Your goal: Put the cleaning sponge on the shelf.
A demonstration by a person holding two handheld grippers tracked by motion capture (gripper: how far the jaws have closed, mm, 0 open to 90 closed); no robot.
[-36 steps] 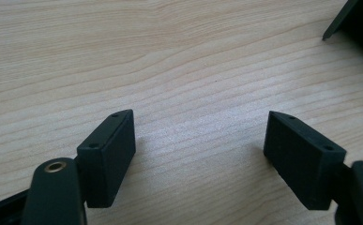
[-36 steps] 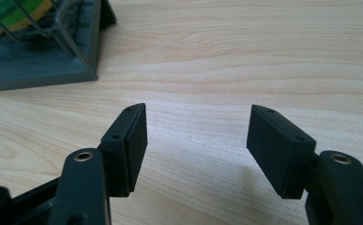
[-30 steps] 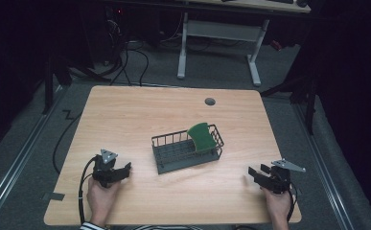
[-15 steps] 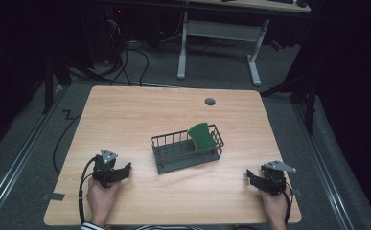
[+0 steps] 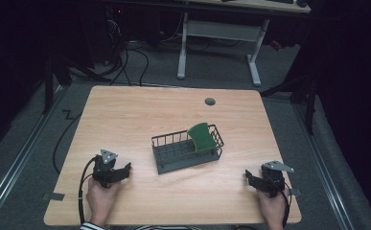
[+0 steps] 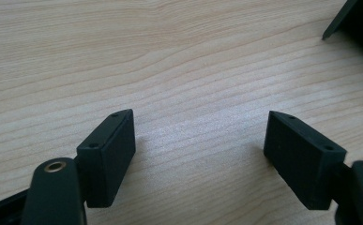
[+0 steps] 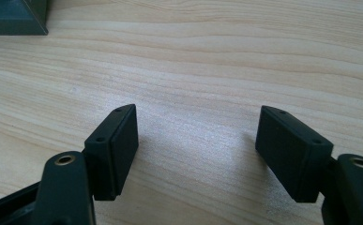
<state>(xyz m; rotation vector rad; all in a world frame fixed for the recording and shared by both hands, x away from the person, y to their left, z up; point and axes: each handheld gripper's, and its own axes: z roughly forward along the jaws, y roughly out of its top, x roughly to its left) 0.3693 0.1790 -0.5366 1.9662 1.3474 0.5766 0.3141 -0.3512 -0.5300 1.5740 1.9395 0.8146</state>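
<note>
High view: wire basket (image 5: 173, 155) on the table holds a green plate (image 5: 202, 137)

The right gripper (image 5: 253, 178) has just been opening its jaws wider, with nothing between them, only bare table (image 7: 198, 70). It also turned a little, so its jaws now point more toward the left gripper's (image 5: 123, 170) side.
</note>
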